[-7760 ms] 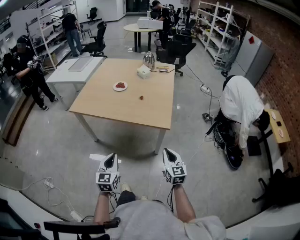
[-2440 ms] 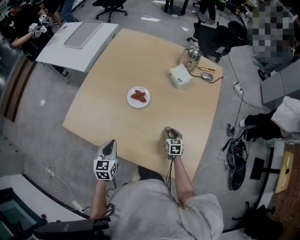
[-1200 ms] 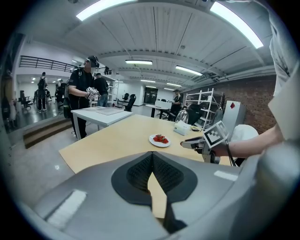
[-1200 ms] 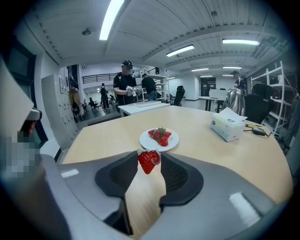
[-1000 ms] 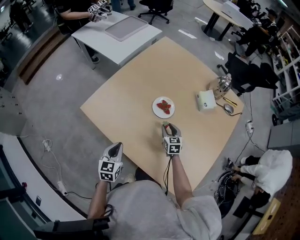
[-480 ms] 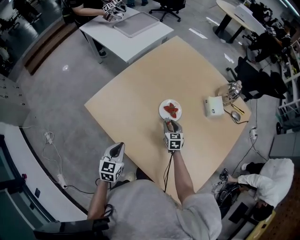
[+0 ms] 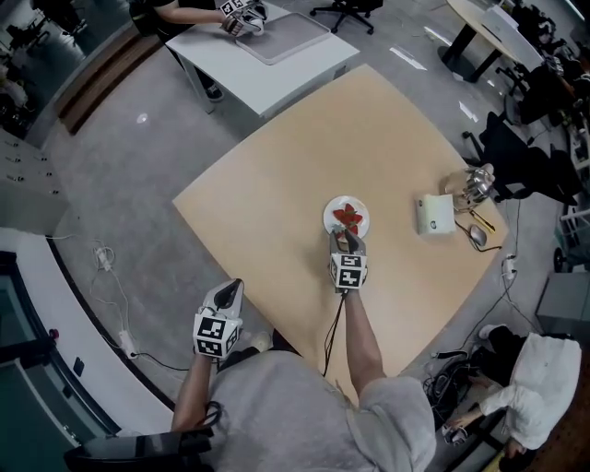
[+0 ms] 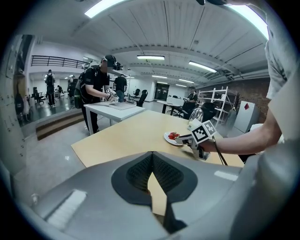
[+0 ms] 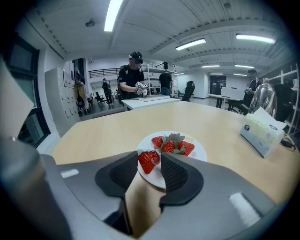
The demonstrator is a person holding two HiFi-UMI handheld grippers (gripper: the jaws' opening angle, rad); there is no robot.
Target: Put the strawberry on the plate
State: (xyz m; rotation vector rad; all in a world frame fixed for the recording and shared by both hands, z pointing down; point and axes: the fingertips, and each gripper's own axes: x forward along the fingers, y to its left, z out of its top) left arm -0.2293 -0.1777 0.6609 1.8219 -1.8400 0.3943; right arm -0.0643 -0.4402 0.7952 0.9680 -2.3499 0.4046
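Pinching strawberry (image 9: 148, 161), right gripper (image 9: 155, 158) over plate (image 9: 196, 156)

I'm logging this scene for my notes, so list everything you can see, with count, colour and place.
wooden table: one, light tan, centre
plate: one, white, on the wooden table
strawberries: three, red, on the plate
held strawberry: one, red, at the plate's near edge
tissue box: one, white, right of the plate
kettle: one, silver, beyond the tissue box
mouse: one, grey, beside the tissue box
white table: one, far side
tray: one, grey, on the white table
person: one, in black, at the white table
left gripper: grey, shut, empty, off the table's near edge
right gripper: grey, shut on the held strawberry
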